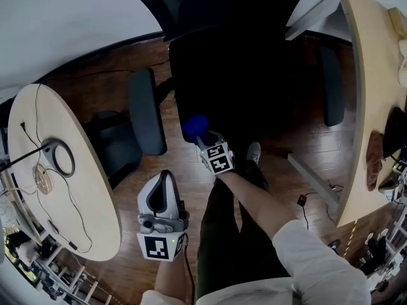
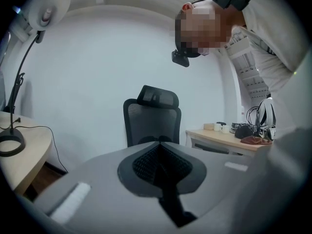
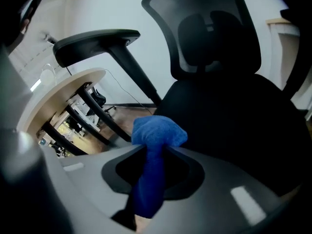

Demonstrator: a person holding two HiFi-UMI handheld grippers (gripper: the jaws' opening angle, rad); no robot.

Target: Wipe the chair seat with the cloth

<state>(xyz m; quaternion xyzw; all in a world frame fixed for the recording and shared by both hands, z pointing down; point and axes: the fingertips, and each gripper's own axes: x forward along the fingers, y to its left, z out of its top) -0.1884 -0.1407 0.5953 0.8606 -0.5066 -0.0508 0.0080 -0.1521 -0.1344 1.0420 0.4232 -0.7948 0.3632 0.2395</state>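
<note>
The right gripper's (image 3: 155, 152) jaws pinch the one blue cloth (image 3: 157, 133), its bunched end poking out ahead, probably so the wad meets the seat (image 3: 234, 116) first. It hovers at the seat's front left edge, and I cannot tell whether it touches. The left gripper's (image 2: 161, 147) jaws are pressed together on nothing, held back, likely just out of the way. One chair, two armrests (image 1: 146, 110), two tables (image 1: 70, 189).
</note>
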